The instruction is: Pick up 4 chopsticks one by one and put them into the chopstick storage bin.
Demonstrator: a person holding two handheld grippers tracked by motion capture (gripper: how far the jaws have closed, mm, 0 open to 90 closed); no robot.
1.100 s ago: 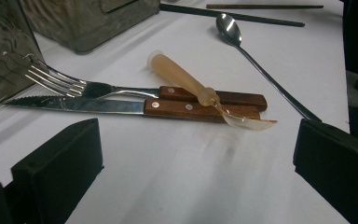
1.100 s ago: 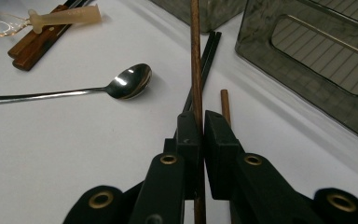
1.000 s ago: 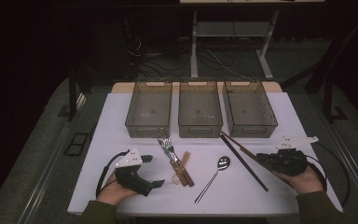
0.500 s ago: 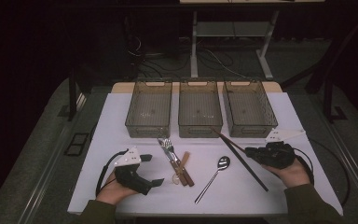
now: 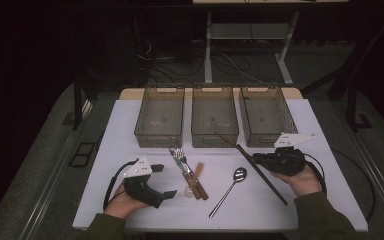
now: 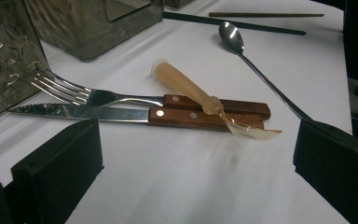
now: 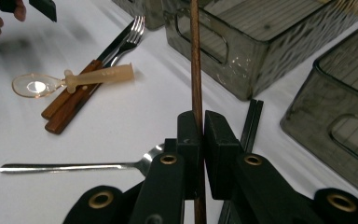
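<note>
right gripper [image 7: 201,140] clenched on a brown wooden chopstick [image 7: 196,56], lifted clear for binning; left gripper [image 6: 196,177] released, idle; next, aiming over the middle bin [image 5: 214,116].

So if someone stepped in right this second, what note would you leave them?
Right tongs: shut on a thin brown wooden chopstick, lifted, its tip pointing toward the middle smoky plastic bin.
Left tongs: open, holding nothing, resting on the white table facing the cutlery pile.
On the table: a black chopstick, a steel spoon, a wood-handled fork and knife, and a translucent plastic spoon across their handles.
Done: one chopstick picked up. All three bins look empty.
Left: probably binning everything.
</note>
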